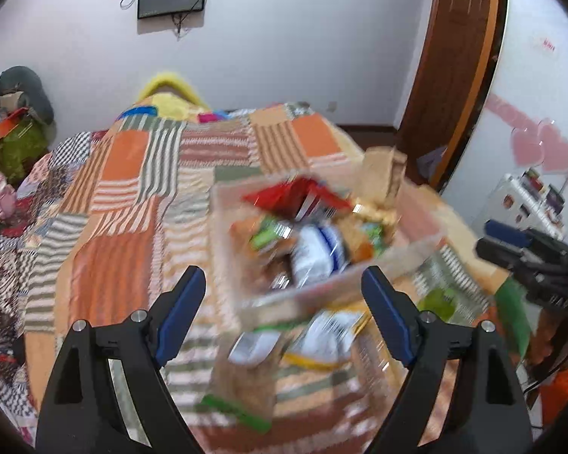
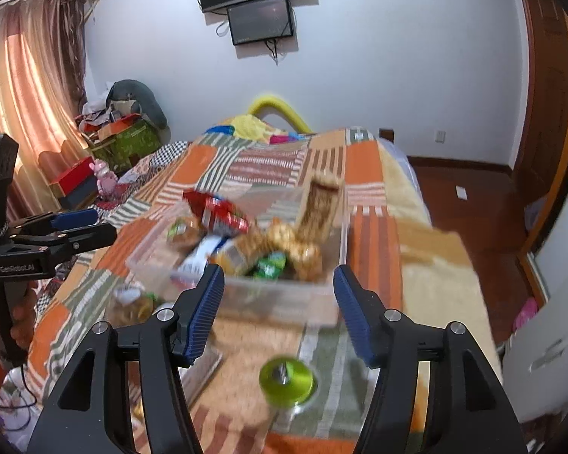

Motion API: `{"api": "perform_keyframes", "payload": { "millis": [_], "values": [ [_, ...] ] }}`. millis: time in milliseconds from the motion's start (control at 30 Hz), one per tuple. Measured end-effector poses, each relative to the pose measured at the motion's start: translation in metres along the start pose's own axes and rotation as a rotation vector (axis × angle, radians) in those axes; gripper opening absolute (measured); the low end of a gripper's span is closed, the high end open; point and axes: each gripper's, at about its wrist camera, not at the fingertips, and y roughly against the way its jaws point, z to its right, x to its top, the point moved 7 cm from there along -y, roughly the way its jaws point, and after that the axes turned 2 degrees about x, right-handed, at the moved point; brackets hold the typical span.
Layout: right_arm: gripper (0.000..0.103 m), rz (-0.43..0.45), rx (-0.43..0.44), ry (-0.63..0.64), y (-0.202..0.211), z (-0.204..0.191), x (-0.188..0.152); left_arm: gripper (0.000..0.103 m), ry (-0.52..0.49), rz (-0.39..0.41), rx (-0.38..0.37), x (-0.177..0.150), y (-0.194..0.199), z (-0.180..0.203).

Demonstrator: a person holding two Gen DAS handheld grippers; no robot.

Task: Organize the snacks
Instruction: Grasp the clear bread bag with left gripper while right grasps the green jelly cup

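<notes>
A clear plastic bin (image 1: pixel 409 261) sits on the patchwork bed, full of snack packets: a red packet (image 1: pixel 295 195), a blue-white packet (image 1: pixel 316 253), and a tan box (image 1: pixel 382 174) standing at its far corner. My left gripper (image 1: pixel 284 314) is open and empty just in front of the bin. Loose snack packets (image 1: pixel 322 336) lie below it beside a second clear container (image 1: pixel 375 370). My right gripper (image 2: pixel 278 302) is open and empty before the same bin (image 2: pixel 284 291), above a green-lidded jar (image 2: pixel 287 380). The views are blurred.
The bedspread (image 1: pixel 132 196) stretches far and left. The other gripper shows at the right edge of the left wrist view (image 1: pixel 530 253) and the left edge of the right wrist view (image 2: pixel 49 242). A wooden door (image 1: pixel 454 75) and floor (image 2: pixel 473 196) lie right; boxes (image 2: pixel 128 140) pile left.
</notes>
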Motion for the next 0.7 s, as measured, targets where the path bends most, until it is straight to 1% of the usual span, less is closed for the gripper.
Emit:
{"api": "perform_keyframes", "payload": {
  "millis": [133,300,367,500,633,667,700],
  "values": [
    [0.057,-0.038,-0.009,-0.016,-0.005,0.001,-0.02,0.085,-0.001,-0.06,0.036,-0.03,-0.012,-0.013],
    [0.057,-0.086,-0.015,-0.058,-0.016,0.005,-0.043,0.085,0.069,-0.149,0.031,-0.065,-0.037,-0.028],
    [0.057,-0.109,-0.012,-0.09,-0.023,0.008,-0.053,0.085,0.089,-0.171,0.038,-0.077,-0.045,-0.032],
    [0.057,-0.147,-0.011,-0.113,-0.033,0.01,-0.064,0.085,0.112,-0.208,0.029,-0.091,-0.061,-0.034],
    [0.057,-0.158,-0.012,-0.106,-0.037,0.01,-0.068,0.085,0.118,-0.222,0.03,-0.097,-0.075,-0.034],
    [0.057,-0.164,-0.007,-0.106,-0.038,0.01,-0.07,0.085,0.119,-0.223,0.021,-0.099,-0.078,-0.033],
    [0.055,-0.166,-0.006,-0.106,-0.039,0.01,-0.07,0.083,0.117,-0.219,0.022,-0.1,-0.08,-0.033]
  ]
}}
